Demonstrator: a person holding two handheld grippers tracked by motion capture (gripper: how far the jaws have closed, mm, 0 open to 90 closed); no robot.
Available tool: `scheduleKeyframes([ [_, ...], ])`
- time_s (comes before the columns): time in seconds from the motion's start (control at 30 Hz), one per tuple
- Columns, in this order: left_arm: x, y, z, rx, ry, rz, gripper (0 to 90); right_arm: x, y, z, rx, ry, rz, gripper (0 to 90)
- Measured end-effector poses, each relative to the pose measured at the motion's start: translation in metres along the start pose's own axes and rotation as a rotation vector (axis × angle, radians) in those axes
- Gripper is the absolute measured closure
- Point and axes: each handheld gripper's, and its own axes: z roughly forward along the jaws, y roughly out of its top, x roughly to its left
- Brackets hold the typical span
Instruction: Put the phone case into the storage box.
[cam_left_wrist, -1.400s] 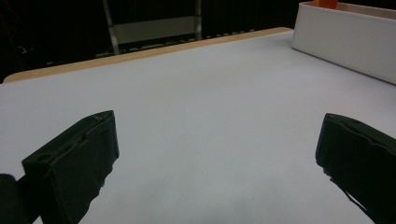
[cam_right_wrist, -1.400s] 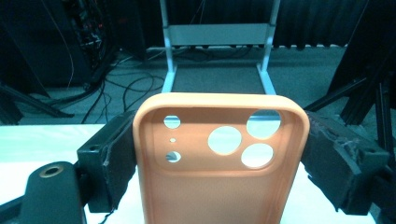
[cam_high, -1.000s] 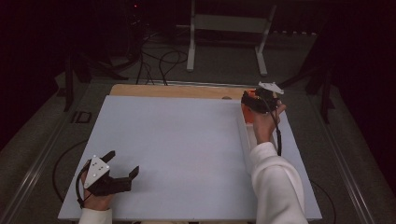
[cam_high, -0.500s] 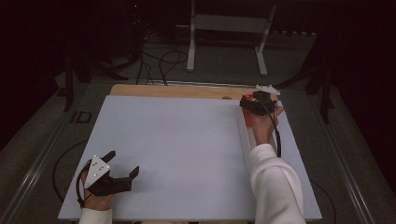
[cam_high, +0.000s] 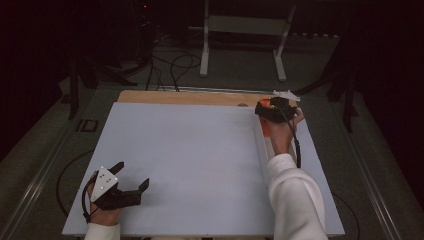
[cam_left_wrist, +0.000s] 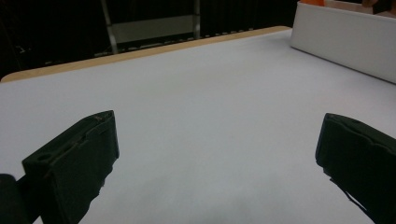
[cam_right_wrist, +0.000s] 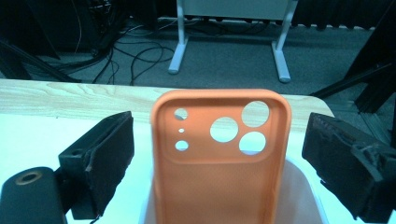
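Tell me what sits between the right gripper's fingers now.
The orange phone case stands upright between the right gripper's open fingers, untouched on either side, in the right gripper view.

The high view looks forward and down from above the person's side, taking in the whole white bench (cam_high: 200, 165) and the floor stands beyond. The left gripper view sits low, just over the bench top, facing its far wooden edge. The right gripper view sits close behind an orange phone case (cam_right_wrist: 219, 158), facing the same white frame (cam_right_wrist: 229, 42) the high view shows.
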Motion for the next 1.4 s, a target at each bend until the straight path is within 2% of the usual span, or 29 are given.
scheduleKeyframes([
  [0.27, 0.000, 0.000, 0.000, 0.000, 0.003, -0.001, 0.1, 0.004, 0.004, -0.008, -0.036, 0.013, 0.003, 9.0],
  [0.47, 0.000, 0.000, 0.000, -0.002, 0.003, -0.002, 0.1, 0.017, 0.006, -0.016, -0.039, 0.064, 0.014, 9.1],
  [0.7, 0.000, 0.000, -0.001, -0.001, 0.001, -0.002, 0.1, 0.038, 0.006, -0.030, -0.030, 0.140, 0.003, 9.1],
  [0.77, 0.001, 0.000, -0.001, -0.001, 0.001, -0.003, 0.1, 0.048, 0.003, -0.037, -0.015, 0.174, -0.020, 9.1],
  [0.87, 0.001, 0.000, -0.001, 0.000, 0.000, -0.002, 0.1, 0.054, 0.001, -0.042, -0.006, 0.202, -0.039, 9.1],
  [1.03, 0.001, 0.000, 0.000, 0.005, -0.005, -0.002, 0.1, 0.071, -0.009, -0.060, 0.017, 0.302, -0.109, 9.3],
  [1.2, 0.000, 0.000, 0.000, 0.011, -0.011, 0.001, 0.1, 0.075, -0.016, -0.070, 0.016, 0.337, -0.129, 9.6],
  [1.23, 0.000, 0.000, 0.001, 0.015, -0.015, 0.000, 0.1, 0.077, -0.019, -0.074, 0.015, 0.343, -0.141, 9.6],
  [1.27, 0.000, 0.000, 0.001, 0.027, -0.022, 0.003, 0.1, 0.079, -0.025, -0.085, 0.009, 0.369, -0.168, 9.6],
  [1.37, -0.001, 0.000, 0.002, 0.030, -0.028, 0.002, 0.1, 0.080, -0.028, -0.089, 0.007, 0.382, -0.172, 9.6],
  [1.4, -0.001, 0.001, 0.003, 0.036, -0.038, 0.008, 0.1, 0.080, -0.037, -0.102, -0.002, 0.425, -0.186, 9.6],
])
